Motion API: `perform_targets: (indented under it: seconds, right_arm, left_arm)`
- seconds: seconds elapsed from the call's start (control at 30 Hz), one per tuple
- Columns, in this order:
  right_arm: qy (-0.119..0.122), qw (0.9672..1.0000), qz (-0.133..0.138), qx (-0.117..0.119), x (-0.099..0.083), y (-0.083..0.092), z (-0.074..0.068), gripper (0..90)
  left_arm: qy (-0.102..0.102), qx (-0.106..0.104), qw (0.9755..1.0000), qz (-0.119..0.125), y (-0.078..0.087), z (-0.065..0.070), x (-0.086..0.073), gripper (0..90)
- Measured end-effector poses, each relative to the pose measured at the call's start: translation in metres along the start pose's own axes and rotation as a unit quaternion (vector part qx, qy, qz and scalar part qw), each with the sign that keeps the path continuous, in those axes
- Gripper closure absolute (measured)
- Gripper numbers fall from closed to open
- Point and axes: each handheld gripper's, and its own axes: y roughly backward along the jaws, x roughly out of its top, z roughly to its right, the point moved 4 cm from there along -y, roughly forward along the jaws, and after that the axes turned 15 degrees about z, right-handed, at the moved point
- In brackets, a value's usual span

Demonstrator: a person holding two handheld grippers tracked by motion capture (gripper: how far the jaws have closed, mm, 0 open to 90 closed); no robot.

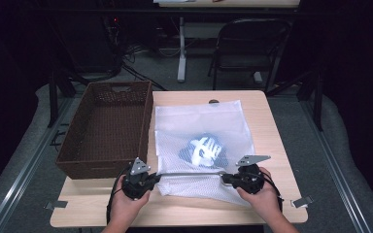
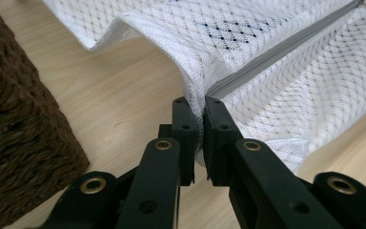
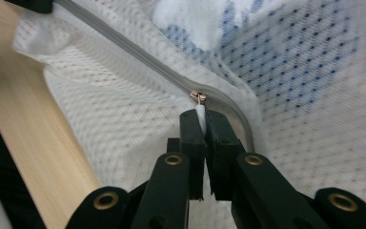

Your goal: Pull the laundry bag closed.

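Observation:
A white mesh laundry bag (image 1: 201, 124) lies flat on the wooden table (image 1: 272, 126), with a blue and white garment (image 1: 204, 151) inside it. Its grey zipper (image 1: 189, 173) runs along the near edge. My left gripper (image 1: 150, 178) is shut on the bag's left end by the zipper (image 2: 276, 52), pinching the mesh (image 2: 198, 102). My right gripper (image 1: 227, 179) is shut on the white zipper pull (image 3: 200, 110), which hangs from the small metal slider (image 3: 198, 95) near the zipper's right end.
A brown woven basket (image 1: 108, 127) stands left of the bag, partly over the table's left edge; its wall (image 2: 14, 119) is close to my left gripper. A folding chair (image 1: 250, 46) and a table leg (image 1: 181, 48) stand beyond the table.

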Motion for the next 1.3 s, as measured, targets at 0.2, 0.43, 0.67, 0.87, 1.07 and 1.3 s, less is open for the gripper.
perform_targets:
  seconds: [0.2,0.43,0.67,0.87,1.07,1.3]
  right_arm:
    - [-0.003,1.0,0.001,0.001,0.0,0.001,0.001,86.5]
    - [-0.016,0.9998,-0.004,-0.01,-0.003,0.006,0.006,86.6]
    - [-0.018,0.9997,-0.002,-0.017,-0.005,0.012,0.012,86.6]
    - [-0.025,0.9993,0.0,-0.028,-0.009,0.022,0.02,86.6]
    - [-0.035,0.9987,-0.001,-0.037,-0.011,0.029,0.024,86.6]
    - [-0.039,0.9981,0.001,-0.047,-0.016,0.037,0.03,86.5]
  left_arm:
    - [-0.002,-0.002,1.0,-0.004,0.0,0.0,0.0,84.8]
    - [0.014,0.009,0.9998,-0.008,0.005,-0.005,-0.001,85.0]
    - [0.012,0.016,0.9997,-0.013,0.003,-0.005,-0.002,85.0]
    - [0.017,0.023,0.9994,-0.02,0.004,-0.01,-0.004,85.0]
    - [0.014,0.025,0.9994,-0.022,0.004,-0.009,-0.004,85.0]
    - [0.015,0.028,0.9992,-0.024,0.003,-0.01,-0.005,84.9]
